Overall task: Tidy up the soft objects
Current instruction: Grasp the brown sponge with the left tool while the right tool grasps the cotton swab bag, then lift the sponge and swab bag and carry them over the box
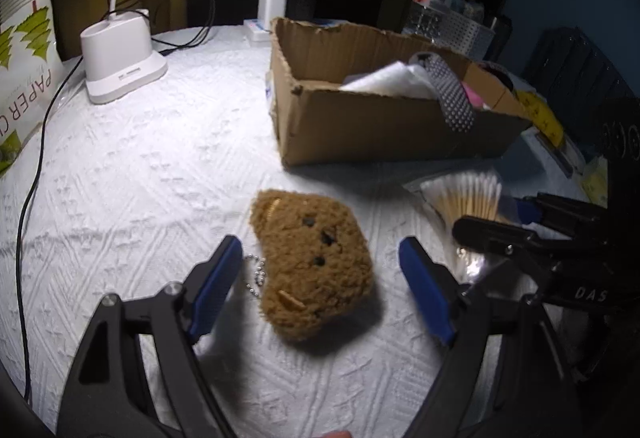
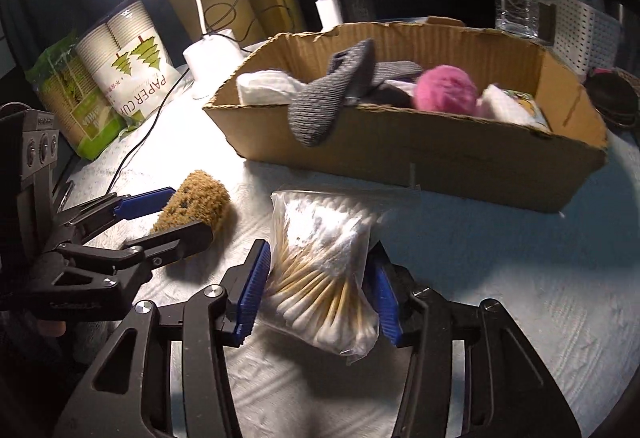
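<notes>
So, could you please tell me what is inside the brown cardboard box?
Inside the brown cardboard box: a grey knitted sock draped over its front wall, white folded cloth, a pink fluffy ball. Whatever lies beneath them is hidden.

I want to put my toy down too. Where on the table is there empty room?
Bare cloth lies between the lamp base, the cardboard box and the brown plush. It is crowded in front of the box, around the plush and the cotton swab bag.

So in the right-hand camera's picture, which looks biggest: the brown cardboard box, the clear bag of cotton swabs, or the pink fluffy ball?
1. Brown cardboard box
2. Clear bag of cotton swabs, though nearness to the camera enlarges it
3. Pink fluffy ball, partly hidden inside the box
</notes>
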